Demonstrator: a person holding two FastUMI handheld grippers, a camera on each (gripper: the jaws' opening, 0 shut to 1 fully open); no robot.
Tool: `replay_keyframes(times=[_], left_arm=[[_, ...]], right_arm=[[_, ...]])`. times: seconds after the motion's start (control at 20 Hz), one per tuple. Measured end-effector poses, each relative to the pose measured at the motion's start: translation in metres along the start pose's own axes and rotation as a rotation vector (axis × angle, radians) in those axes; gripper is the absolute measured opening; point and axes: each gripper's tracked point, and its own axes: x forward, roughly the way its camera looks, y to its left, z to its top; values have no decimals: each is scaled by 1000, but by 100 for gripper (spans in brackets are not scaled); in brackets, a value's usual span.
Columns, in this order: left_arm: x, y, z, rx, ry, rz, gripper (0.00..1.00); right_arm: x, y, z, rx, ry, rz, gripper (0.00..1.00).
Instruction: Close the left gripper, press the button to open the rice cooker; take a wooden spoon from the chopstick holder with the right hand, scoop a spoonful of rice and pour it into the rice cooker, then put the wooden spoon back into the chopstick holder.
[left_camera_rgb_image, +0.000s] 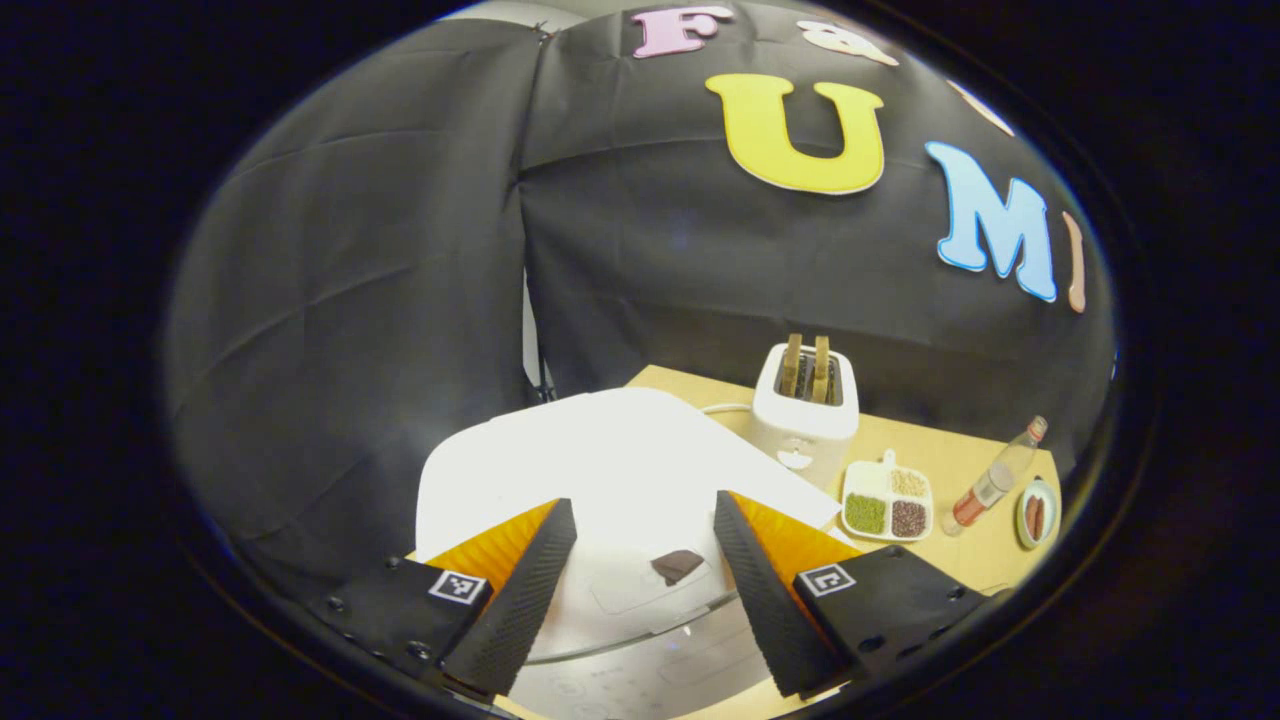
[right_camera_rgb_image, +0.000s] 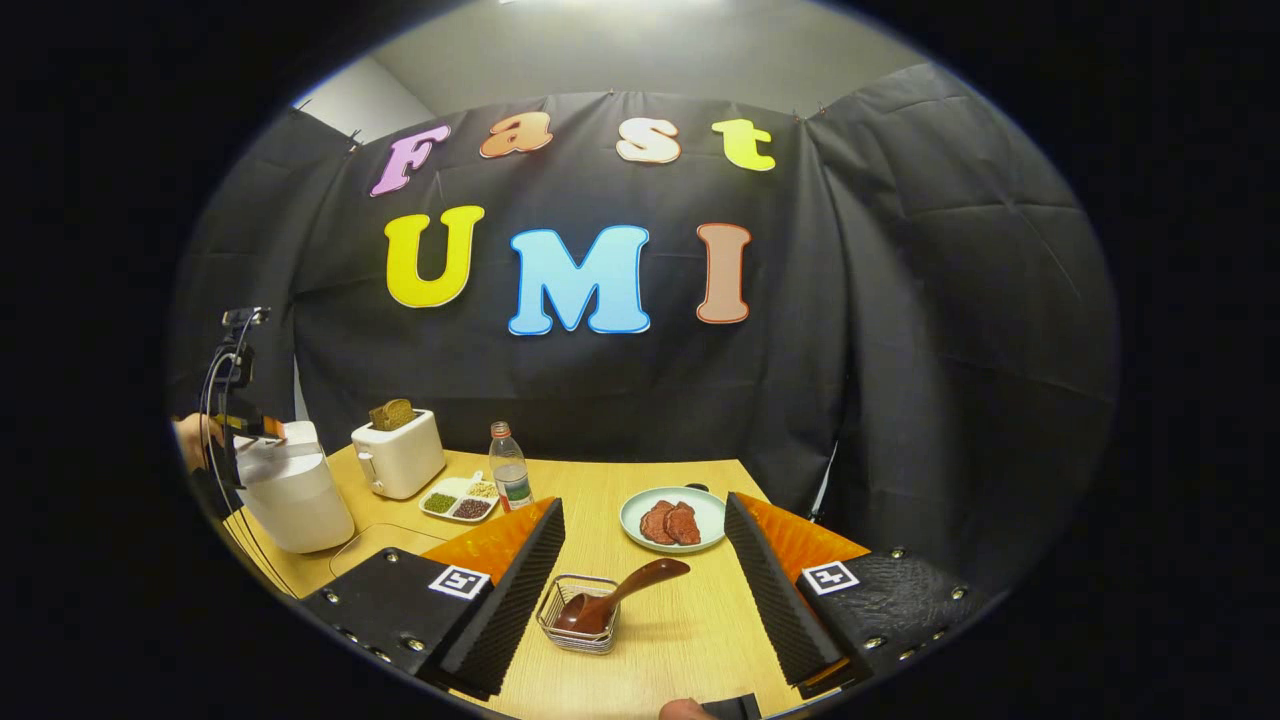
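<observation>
Left gripper (left_camera_rgb_image: 640, 590): hovering released, fingers spread, over the rice cooker (left_camera_rgb_image: 610, 470).
Right gripper (right_camera_rgb_image: 645, 590): waiting released, wooden spoon (right_camera_rgb_image: 612, 598) lying between its fingers in the chopstick holder (right_camera_rgb_image: 580, 612).
Surroundings: toaster (right_camera_rgb_image: 398, 452) standing far left.

Left close above cooker (left_camera_rgb_image: 600, 470); right farther back.

toaster (right_camera_rgb_image: 398, 452), bottle (right_camera_rgb_image: 510, 478), grain dish (right_camera_rgb_image: 459, 500), meat plate (right_camera_rgb_image: 672, 520)

In the left gripper view the rice cooker (left_camera_rgb_image: 620, 470) runs off the bottom edge, its front panel blurred and partly behind the fingers (left_camera_rgb_image: 520, 590). In the right gripper view the wooden spoon (right_camera_rgb_image: 610, 595) hides its bowl inside the chopstick holder (right_camera_rgb_image: 580, 612). A hand (right_camera_rgb_image: 192, 440) at the table's left edge is cut off. The tray (right_camera_rgb_image: 458, 500) contents are too small to tell.
</observation>
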Motion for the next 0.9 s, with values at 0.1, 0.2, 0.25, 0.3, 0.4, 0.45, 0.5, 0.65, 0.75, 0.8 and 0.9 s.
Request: replay_keyframes(times=[0.1,0.2,0.25,0.3,0.4,0.45,0.5,0.65,0.75,0.8,0.9], left_arm=[[2,-2,-5,27,17,-7,98],[3,-1,-7,47,15,-7,100],[4,-1,-9,21,15,-3,100],[3,-3,-4,-2,-3,0,99],[1,-2,-2,17,-24,-9,99],[4,-3,-2,33,-25,-26,100],[0,-5,-3,45,-22,-42,100],[-18,-11,14,58,-94,-82,96],[-43,-18,35,63,-185,-125,98],[-62,-21,45,58,-231,-150,98],[-96,-25,61,46,-300,-190,98]], right_arm=[[1,5,-3,4,9,8,98],[5,10,-5,-5,14,15,98],[6,14,-3,-9,12,21,98],[7,19,0,-7,6,29,98],[8,34,8,7,-9,54,98],[8,41,14,8,-19,64,98],[9,45,21,6,-29,64,98],[9,61,45,-12,-78,72,98],[7,71,57,-18,-101,75,98],[6,75,62,-16,-111,81,98],[5,86,69,0,-118,97,98]])
